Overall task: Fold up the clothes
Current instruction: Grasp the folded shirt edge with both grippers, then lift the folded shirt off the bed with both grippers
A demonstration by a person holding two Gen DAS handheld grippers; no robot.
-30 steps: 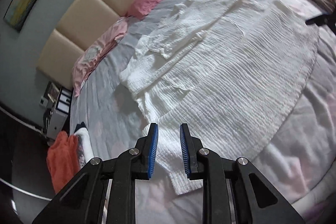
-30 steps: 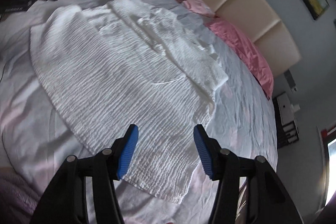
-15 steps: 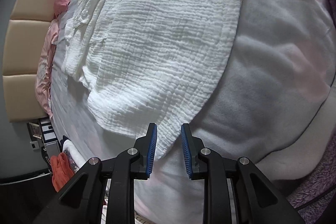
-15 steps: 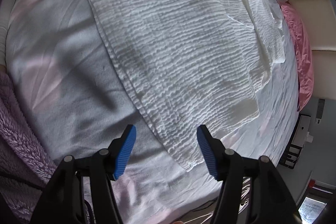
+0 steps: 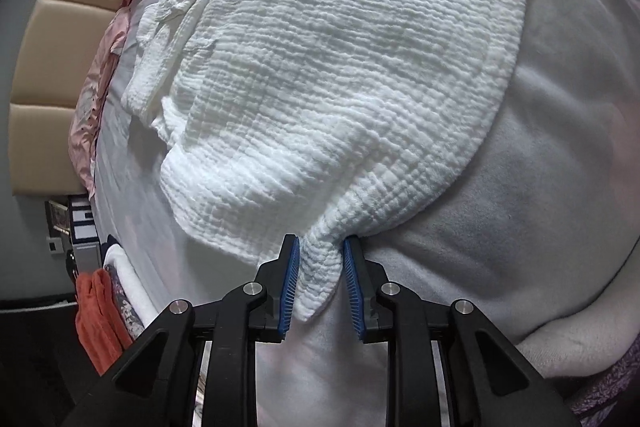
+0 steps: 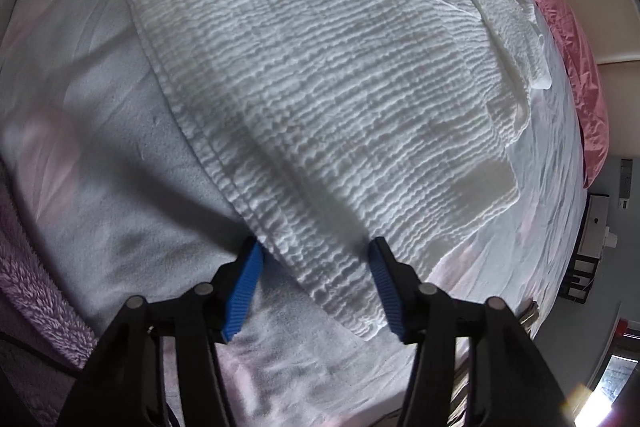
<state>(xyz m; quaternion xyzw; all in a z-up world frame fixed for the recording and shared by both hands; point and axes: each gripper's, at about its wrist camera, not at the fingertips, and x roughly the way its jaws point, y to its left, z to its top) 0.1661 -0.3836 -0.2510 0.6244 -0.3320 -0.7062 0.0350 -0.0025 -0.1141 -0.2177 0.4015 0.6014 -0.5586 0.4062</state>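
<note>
A: Nearest first. What is the left gripper [image 5: 319, 281] doing?

B: Its blue pads [image 5: 289, 285] stand on either side of the near corner of the white crinkled garment [image 5: 340, 67]. The cloth is bunched into a peak between them, corner tip hanging toward the camera. The pads are close together with fabric in the gap, but a sliver of space shows on each side. Not pressed tight, as far as I can see.

A: And the right gripper [image 6: 318, 291]?

B: Jaws spread wide, low over the other near corner of the same garment [image 6: 320, 87]. The hem edge runs in between the fingers; the left pad [image 6: 244, 293] sits just beside the hem over bare bedsheet [image 6: 100, 147], the right one over cloth. Whether they touch the fabric, I cannot tell.

A: Where does the garment lie?

B: Spread flat on the bed, from the near edge running far toward the headboard. Its far part is rumpled, sleeves or collar folded in loose ridges.

A: Around it?

B: A purple fuzzy blanket [image 6: 28, 267] at the near left edge in the right view. Farther off, pink pillows [image 6: 576, 59] against the beige padded headboard [image 5: 52, 39]. Beside the bed, left in the left view, an orange cloth [image 5: 96, 319] and other folded things are piled low, with a small shelf unit [image 5: 76, 227] behind.
</note>
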